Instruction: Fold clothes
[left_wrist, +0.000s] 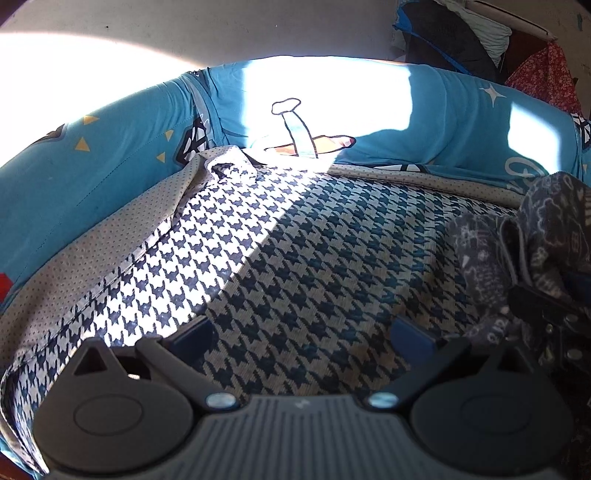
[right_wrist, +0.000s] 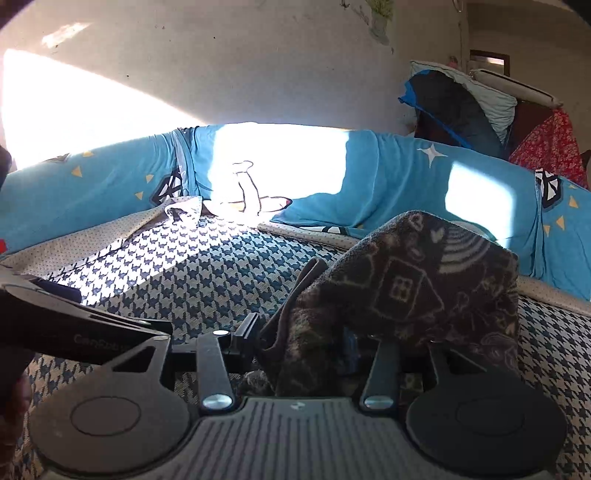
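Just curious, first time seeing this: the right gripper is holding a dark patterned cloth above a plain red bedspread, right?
Not quite: the bedspread is black-and-white houndstooth, not plain red, as the right wrist view shows. The right gripper is indeed holding the dark patterned cloth above it.

One dark garment (right_wrist: 406, 288); one houndstooth cover (left_wrist: 295, 258); two grippers (left_wrist: 306, 336) (right_wrist: 306, 339).

Right hand-held gripper (right_wrist: 314, 350) fingertips buried under dark patterned garment (right_wrist: 424, 288)
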